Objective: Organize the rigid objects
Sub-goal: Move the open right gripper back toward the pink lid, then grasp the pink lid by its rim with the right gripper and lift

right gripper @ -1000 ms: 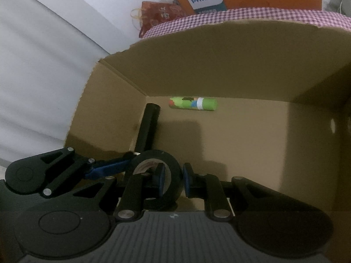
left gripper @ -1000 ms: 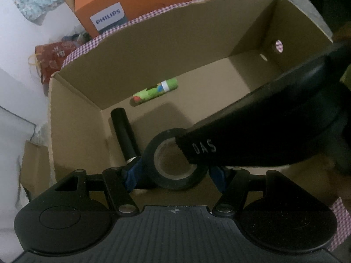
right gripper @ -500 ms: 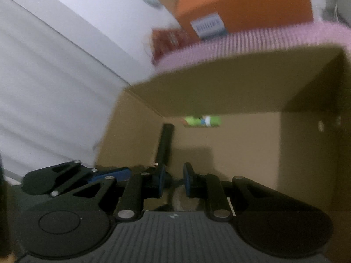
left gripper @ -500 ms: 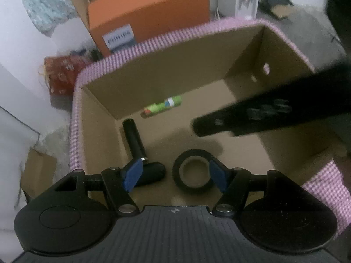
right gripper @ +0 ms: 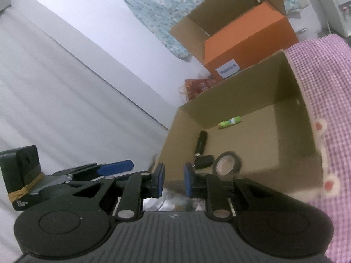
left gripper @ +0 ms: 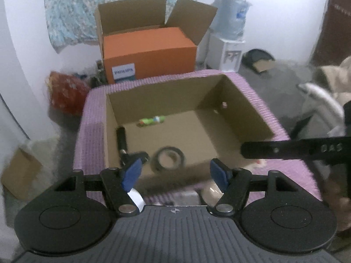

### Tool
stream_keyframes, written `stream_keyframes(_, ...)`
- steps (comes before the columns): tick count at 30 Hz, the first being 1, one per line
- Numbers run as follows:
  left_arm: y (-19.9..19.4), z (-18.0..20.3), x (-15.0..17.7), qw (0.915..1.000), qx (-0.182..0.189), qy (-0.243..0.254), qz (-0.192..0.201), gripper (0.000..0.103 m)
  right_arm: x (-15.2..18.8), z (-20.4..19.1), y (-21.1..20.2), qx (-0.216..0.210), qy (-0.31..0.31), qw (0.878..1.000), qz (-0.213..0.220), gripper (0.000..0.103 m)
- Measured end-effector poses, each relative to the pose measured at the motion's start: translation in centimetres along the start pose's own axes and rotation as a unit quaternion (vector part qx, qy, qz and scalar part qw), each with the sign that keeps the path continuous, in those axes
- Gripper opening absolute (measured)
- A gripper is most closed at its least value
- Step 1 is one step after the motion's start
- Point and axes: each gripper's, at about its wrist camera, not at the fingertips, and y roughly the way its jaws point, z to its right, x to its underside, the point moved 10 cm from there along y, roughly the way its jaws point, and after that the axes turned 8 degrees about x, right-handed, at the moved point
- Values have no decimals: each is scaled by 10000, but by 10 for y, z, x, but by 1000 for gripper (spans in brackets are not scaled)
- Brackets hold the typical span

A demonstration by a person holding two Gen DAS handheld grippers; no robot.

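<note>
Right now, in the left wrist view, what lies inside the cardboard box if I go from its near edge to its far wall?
Black tape roll → black cylinder, lying along the left wall → green tube by the far wall.

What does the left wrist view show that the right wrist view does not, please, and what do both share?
Only the left wrist view shows the water dispenser and the small brown box on the floor. Only the right wrist view shows the white curtain. Both share the cardboard box holding the black tape roll, the green tube and the black cylinder, plus the orange box.
</note>
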Motion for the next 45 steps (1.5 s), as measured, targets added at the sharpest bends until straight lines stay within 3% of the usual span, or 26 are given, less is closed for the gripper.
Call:
stream_keyframes(8, -12, -4, 52, 9995, -310, -64, -45, 69, 42, -28, -11, -192, -172, 9997, -16, 21)
stream_keyframes(13, -2, -10, 87, 9981, -527, -28, -313, 69, 64, -30, -8, -185, -90, 9997, -128, 21)
stream_keyframes(20, 13, -14, 127, 9965, -526, 27, -648, 70, 94, -21, 9, 12, 66, 9986, -526, 21)
stream_keyframes(34, 29, -25, 162, 9945, -460, 72, -942, 71, 123, 3, 49, 465, 145, 9930, -1078, 23)
stream_keyframes(36, 31, -29, 164, 9942, -495, 58, -951, 71, 127, 4, 55, 493, 164, 9917, -1179, 37)
stream_keyframes(38, 34, -32, 166, 9941, -514, 34, -959, 71, 131, 3, 63, 501, 147, 9905, -1275, 42)
stream_keyframes(45, 45, -34, 169, 9929, -579, 207, -1016, 71, 139, 1, 90, 723, -87, 9860, -1499, 42)
